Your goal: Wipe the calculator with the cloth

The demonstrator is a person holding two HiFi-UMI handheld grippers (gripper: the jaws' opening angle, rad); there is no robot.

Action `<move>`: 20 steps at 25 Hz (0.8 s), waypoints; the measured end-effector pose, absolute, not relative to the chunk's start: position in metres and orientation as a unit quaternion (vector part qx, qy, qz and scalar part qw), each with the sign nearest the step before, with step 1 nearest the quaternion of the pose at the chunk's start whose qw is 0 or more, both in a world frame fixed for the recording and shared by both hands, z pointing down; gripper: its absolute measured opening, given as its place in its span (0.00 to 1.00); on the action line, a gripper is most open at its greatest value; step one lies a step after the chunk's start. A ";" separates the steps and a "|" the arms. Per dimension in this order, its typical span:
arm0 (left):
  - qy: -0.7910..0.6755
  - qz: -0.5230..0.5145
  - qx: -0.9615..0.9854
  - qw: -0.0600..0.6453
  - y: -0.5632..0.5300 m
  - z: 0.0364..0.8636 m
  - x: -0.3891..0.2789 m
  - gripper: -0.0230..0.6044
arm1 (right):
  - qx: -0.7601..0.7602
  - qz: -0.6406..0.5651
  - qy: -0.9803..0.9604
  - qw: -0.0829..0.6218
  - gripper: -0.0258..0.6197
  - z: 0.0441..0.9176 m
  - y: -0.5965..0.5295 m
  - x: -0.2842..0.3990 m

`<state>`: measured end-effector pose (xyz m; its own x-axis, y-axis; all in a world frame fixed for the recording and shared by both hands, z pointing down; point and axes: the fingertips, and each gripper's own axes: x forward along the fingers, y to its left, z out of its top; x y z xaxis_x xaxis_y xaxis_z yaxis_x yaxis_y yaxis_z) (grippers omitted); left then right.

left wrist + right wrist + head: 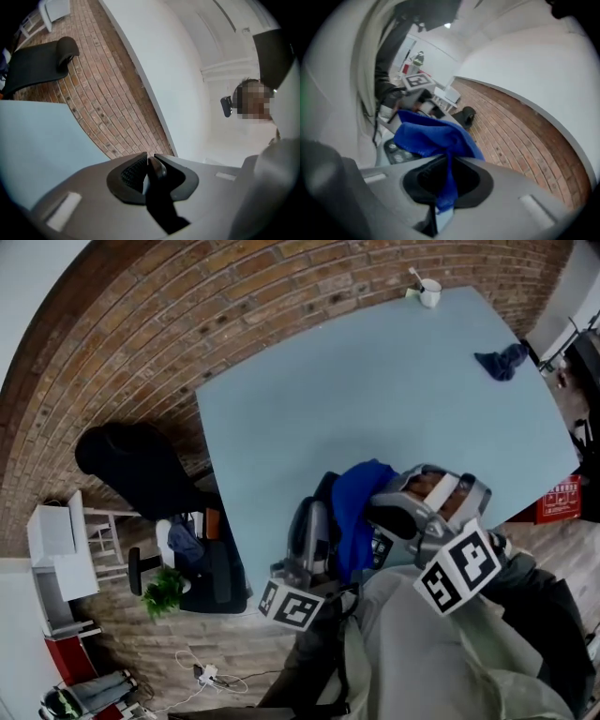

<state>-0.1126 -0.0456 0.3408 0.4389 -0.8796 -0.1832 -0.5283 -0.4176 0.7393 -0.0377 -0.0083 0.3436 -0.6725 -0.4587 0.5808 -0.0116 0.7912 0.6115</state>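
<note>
In the left gripper view, my left gripper (149, 164) is shut on the thin dark edge of the calculator (157, 172). The head view shows this gripper (317, 517) just off the table's near edge, with the calculator (324, 495) mostly hidden behind the cloth. My right gripper (447, 174) is shut on a bright blue cloth (436, 136), which bunches out ahead of the jaws. Under the cloth, the calculator's grey keys (396, 152) show. In the head view the right gripper (382, 517) presses the cloth (361, 507) against the calculator, beside the left gripper.
The pale blue table (375, 399) carries a white cup (428, 292) at its far corner and a dark blue rag (502, 362) near its right edge. A black chair (141, 465), a plant (164, 592) and a white shelf (61, 559) stand on the brick floor at left.
</note>
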 end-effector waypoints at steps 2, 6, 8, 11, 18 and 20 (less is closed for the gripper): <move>-0.456 -0.281 0.789 0.302 -0.048 0.343 -0.117 0.12 | 0.073 -0.316 -0.857 0.400 0.09 0.353 0.032 -0.049; -0.469 -0.286 0.777 0.309 -0.052 0.348 -0.119 0.12 | -0.031 -0.267 -0.881 0.389 0.09 0.364 0.091 -0.060; -0.460 -0.293 0.778 0.311 -0.051 0.346 -0.118 0.12 | -0.007 -0.217 -0.902 0.373 0.09 0.362 0.079 -0.051; -0.460 -0.304 0.776 0.306 -0.049 0.342 -0.120 0.12 | 0.106 -0.135 -0.922 0.346 0.09 0.356 0.023 -0.022; -0.480 -0.328 0.746 0.324 -0.053 0.352 -0.136 0.12 | 0.030 -0.112 -0.942 0.314 0.09 0.355 0.082 -0.045; -0.468 -0.341 0.746 0.328 -0.053 0.350 -0.136 0.12 | -0.001 -0.099 -0.950 0.296 0.09 0.355 0.097 -0.049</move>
